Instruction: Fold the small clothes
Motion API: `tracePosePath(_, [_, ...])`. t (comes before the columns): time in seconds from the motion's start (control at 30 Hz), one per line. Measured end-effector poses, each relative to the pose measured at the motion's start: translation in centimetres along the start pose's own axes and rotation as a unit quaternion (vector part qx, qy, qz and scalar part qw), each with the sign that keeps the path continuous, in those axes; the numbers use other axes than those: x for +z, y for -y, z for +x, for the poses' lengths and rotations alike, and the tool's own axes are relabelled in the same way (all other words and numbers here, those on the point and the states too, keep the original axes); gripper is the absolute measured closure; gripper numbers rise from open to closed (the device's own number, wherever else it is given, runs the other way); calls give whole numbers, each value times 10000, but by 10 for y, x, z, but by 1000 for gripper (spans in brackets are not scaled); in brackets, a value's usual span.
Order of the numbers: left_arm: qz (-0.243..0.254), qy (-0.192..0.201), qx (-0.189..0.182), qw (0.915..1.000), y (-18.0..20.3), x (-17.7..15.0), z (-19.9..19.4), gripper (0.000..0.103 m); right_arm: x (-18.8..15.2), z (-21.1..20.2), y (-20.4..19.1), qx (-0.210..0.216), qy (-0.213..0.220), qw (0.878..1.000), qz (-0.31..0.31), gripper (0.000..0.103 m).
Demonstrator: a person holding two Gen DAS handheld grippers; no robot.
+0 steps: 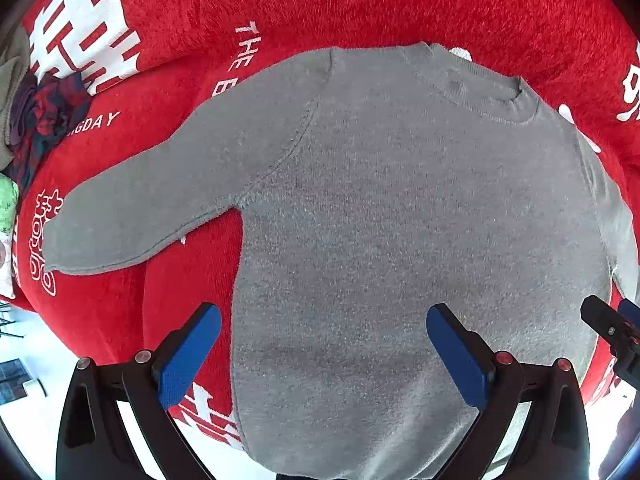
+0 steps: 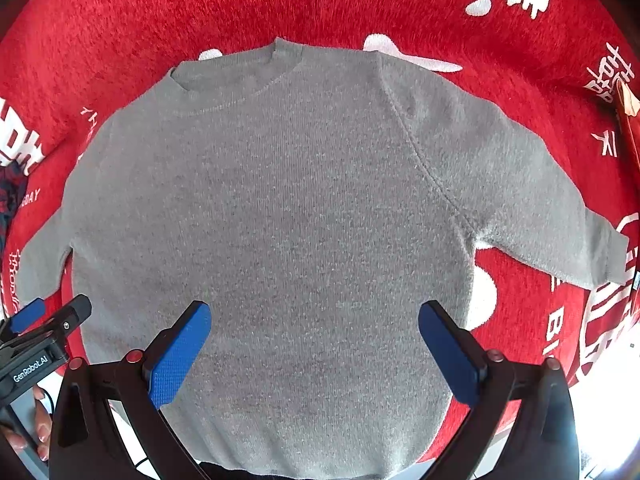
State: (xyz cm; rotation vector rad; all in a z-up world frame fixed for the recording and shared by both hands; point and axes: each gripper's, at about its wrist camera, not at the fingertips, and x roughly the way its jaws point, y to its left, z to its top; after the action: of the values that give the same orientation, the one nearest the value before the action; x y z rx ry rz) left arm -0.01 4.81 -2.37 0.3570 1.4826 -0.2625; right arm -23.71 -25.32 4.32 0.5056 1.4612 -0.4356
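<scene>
A grey knit sweater (image 1: 400, 220) lies flat and spread out, filling the centre of both wrist views, its round neckline (image 2: 236, 80) toward the top of the frame and its hem at the bottom edge. One sleeve (image 1: 152, 208) reaches to the left of the left wrist frame; the other sleeve (image 2: 532, 200) reaches to the right of the right wrist frame. Beneath it lies a red fleece cloth (image 1: 360, 4) with white lettering, covering the tabletop. Left gripper (image 1: 324, 356) — blue-padded fingers spread wide above the sweater's lower part, holding nothing. Right gripper (image 2: 316, 352) — fingers likewise wide apart and empty over the lower body. A crumpled dark patterned garment (image 1: 44, 120) sits at the left edge of the left wrist view.
</scene>
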Motion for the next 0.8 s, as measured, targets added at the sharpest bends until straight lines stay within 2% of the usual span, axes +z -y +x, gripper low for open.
tracePosePath(0.8, [104,-95,137,9998,17,-4,0,0,-5,5,12,46,-162,9998,54,0])
